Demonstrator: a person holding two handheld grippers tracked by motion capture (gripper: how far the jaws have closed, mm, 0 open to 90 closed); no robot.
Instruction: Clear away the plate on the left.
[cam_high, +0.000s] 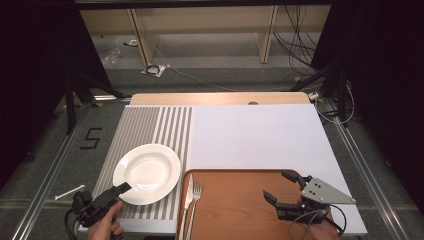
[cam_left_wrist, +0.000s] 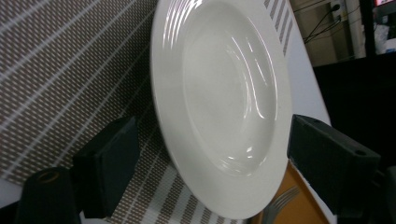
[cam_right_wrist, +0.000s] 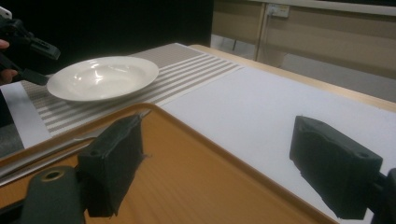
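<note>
The high view is looking forward and down on the whole table (cam_high: 260, 135) from above its near edge. The left gripper view is sitting close against the white plate (cam_left_wrist: 224, 102), rolled sideways. The right gripper view is looking low across the wooden tray (cam_right_wrist: 187, 172) — catching that same plate (cam_right_wrist: 100, 77) farther off.

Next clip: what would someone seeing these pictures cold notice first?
The white plate on the striped mat at the table's left stands out, with the left gripper open at its near rim, fingers on either side of the edge. Beside it lies a brown tray with a knife and fork along its left edge, and the right gripper open above the tray's right part.
</note>
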